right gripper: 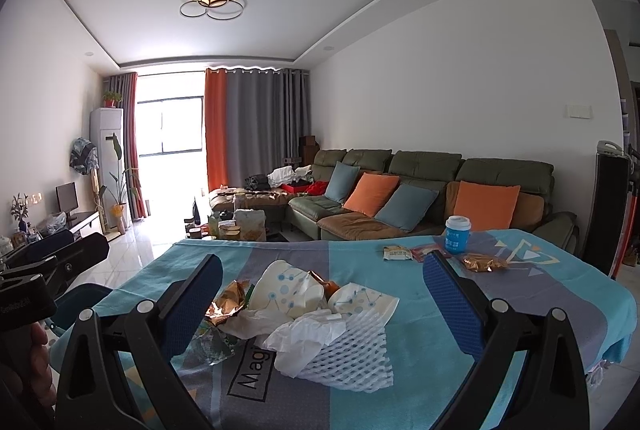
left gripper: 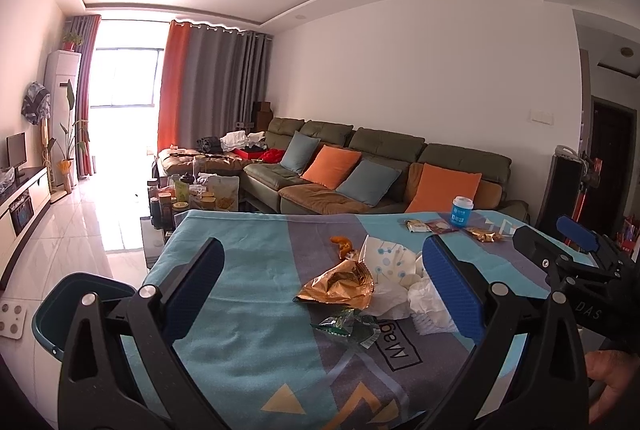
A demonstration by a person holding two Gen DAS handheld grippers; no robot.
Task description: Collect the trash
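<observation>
Two grippers hang spread wide over my patterned teal and grey tablecloth, each holding nothing: from the dark teal plastic bin at the table's left edge I pass my left gripper, then my right gripper. Between their blue pads lies the trash heap: a green foil wrapper, a crumpled gold foil bag, white tissue, and white foam fruit netting. Farther right stands a blue paper cup with a white lid, small snack packets beside it.
</observation>
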